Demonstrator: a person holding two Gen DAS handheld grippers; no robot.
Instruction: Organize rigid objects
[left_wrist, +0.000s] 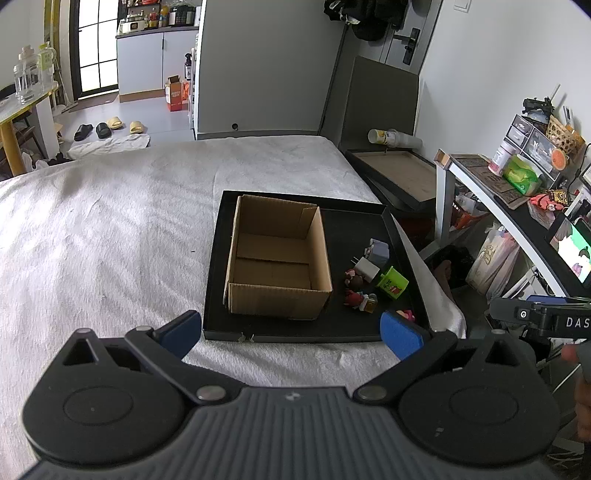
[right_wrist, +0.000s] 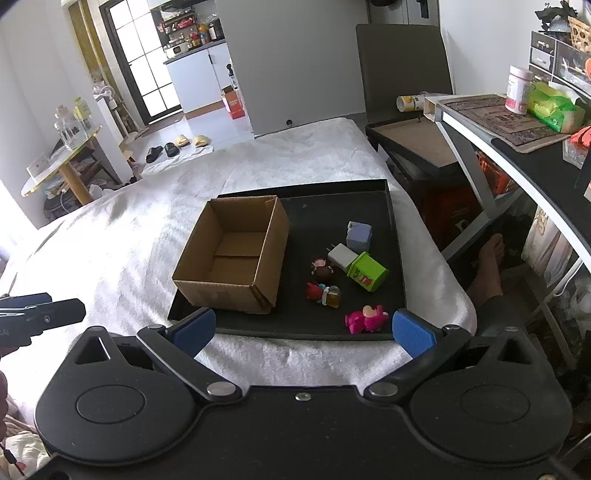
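Black tray (right_wrist: 395, 258) near bed (left_wrist: 110, 221) edge, cardboard box (right_wrist: 236, 254) beside toys, left hand-held gripper (left_wrist: 291, 330) and right hand-held gripper (right_wrist: 303, 328) spread wide, holding nothing.

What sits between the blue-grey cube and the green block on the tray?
The white plug adapter lies between the blue-grey cube and green block, clearest in the right wrist view.

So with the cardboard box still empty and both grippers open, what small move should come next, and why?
Probably ease the right hand-held gripper forward and down over the pink toy. It lies nearest that gripper, at the tray's front edge, apart from the other pieces, and the cardboard box beside it holds nothing yet. Both grippers are open and empty.
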